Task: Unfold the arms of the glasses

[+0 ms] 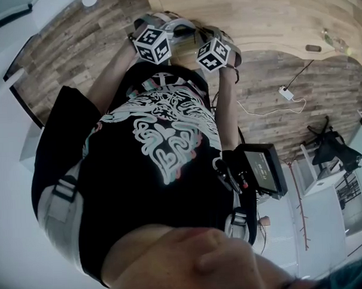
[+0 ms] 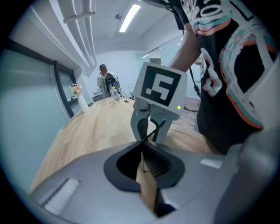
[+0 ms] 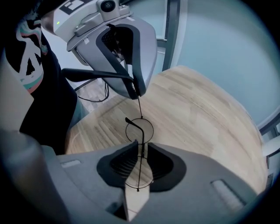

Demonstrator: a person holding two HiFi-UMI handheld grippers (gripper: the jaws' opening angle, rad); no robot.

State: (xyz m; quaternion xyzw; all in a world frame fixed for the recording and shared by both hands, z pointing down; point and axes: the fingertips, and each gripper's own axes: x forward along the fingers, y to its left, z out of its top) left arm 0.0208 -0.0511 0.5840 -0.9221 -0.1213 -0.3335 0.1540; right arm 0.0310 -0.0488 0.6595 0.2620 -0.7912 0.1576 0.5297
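The glasses [image 3: 140, 130] are a thin black wire frame with round lenses. They are held between the two grippers, close in front of the person's torso, with the near edge of the wooden bench [image 3: 205, 109] behind them.

Right gripper [image 3: 141, 148]: jaws drawn almost together, pinching the frame at its middle. One lens shows just beyond the jaw tips. The second lens sits in the narrow gap between the jaws, nearer the camera. A short arm with a curved end lies across the far lens.

Left gripper [image 2: 142, 145]: jaws closed on a thin black wire of the frame. In the right gripper view this wire runs in a straight line from the left gripper's tips to the far lens rim. In the left gripper view, two thin wires cross between the fingers of the right gripper opposite.

The two grippers face each other, tip to tip and very near. In the head view their marker cubes sit side by side at the far end of the person's forearms.

A vase of flowers [image 2: 80, 99] stands at the far left end of the bench.
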